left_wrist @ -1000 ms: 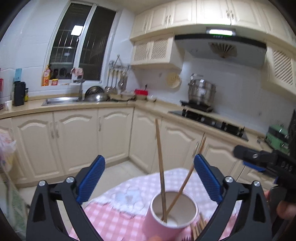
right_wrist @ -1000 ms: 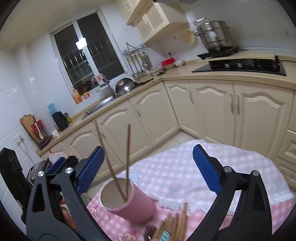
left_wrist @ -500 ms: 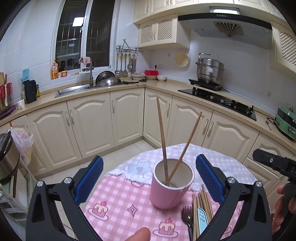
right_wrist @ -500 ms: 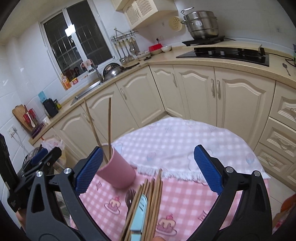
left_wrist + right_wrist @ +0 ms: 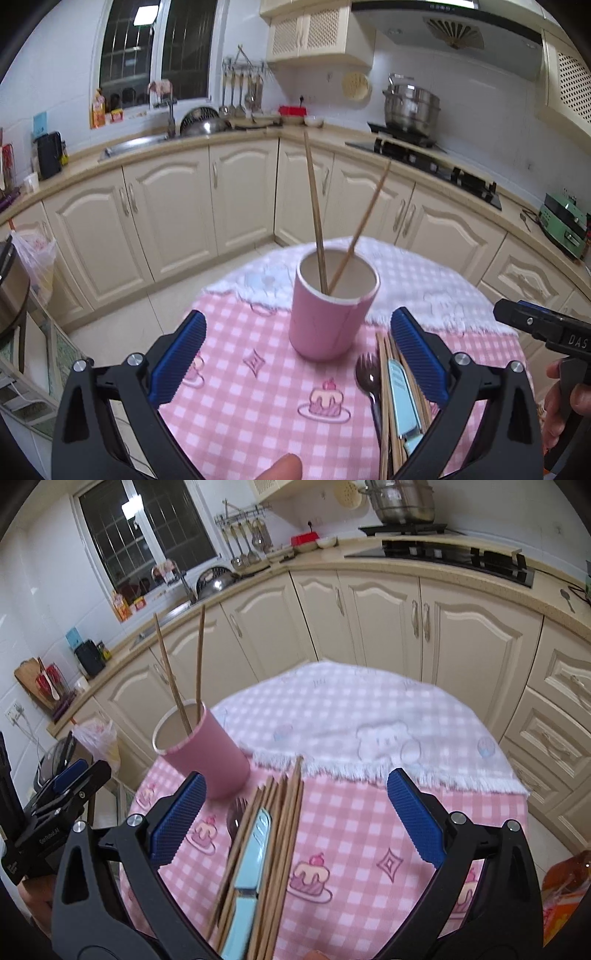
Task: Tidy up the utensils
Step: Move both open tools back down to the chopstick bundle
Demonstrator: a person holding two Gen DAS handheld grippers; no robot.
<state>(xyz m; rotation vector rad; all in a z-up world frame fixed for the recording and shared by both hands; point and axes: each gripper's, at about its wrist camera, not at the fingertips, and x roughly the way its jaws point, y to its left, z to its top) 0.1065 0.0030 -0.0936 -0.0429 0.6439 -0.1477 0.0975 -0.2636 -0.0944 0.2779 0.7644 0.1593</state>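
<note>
Cream kitchen cabinets wrap the background, and down in front both grippers hang over a round table with a pink checked tablecloth. Left gripper: blue pads spread wide apart, nothing between them, nothing touched; a fingertip peeks in at the bottom edge of its view. Right gripper: jaws just as wide, empty, poised above the loose utensils without contact. Straight ahead of the left gripper stands the pink cup, upright on the cloth, with two chopsticks leaning apart inside it. Just beside the cup, to its right, lies the bundle of wooden chopsticks — too tightly packed to count — with one light-blue-handled utensil on top and one dark fork at the bundle's cup side. Further out, a white towel with a bear print covers the far half of the table. Beyond: a sink under the window, a steel pot on the black hob, and utensils hanging on a wall rail.
</note>
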